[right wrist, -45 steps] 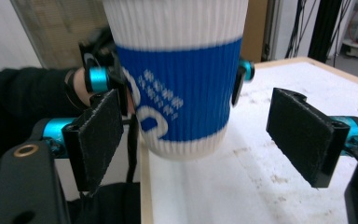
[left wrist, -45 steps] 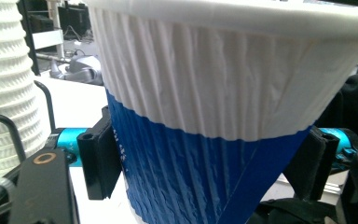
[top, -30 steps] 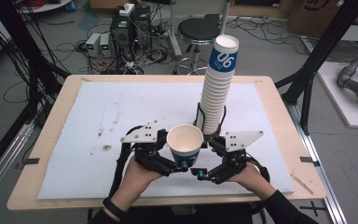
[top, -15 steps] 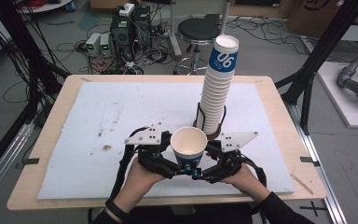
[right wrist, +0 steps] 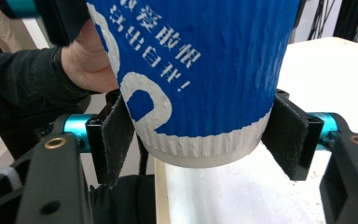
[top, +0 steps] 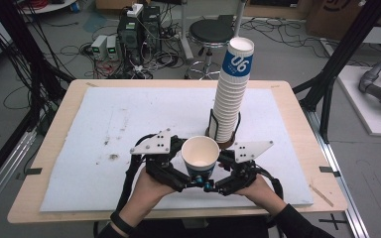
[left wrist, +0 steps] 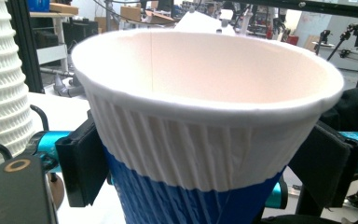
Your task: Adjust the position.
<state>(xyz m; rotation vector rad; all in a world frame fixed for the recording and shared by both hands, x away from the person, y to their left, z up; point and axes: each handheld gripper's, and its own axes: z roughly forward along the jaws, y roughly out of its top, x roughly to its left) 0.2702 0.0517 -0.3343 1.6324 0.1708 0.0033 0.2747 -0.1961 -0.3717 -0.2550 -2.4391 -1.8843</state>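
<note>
Left gripper (top: 194,177) eased off, cup (top: 200,157) passed to the right gripper (top: 213,181)

Its jaws have just been opening and stand slack beside the ribbed wall, while the right gripper's pads are clamped low on the blue band. The cup is held upright above the near table edge (top: 178,215), just in front of the cup stack (top: 232,94); the handover looks nearly complete.

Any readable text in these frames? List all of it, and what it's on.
"06": white digits on the blue band of the top cup of the stack, high view.
"!": closes two rows of white Chinese characters on the blue wall of the single paper cup, right gripper view; the characters are too blurred to read for sure.
Large white figure beside those rows: cut off, unreadable.
Nothing else is legible.
</note>
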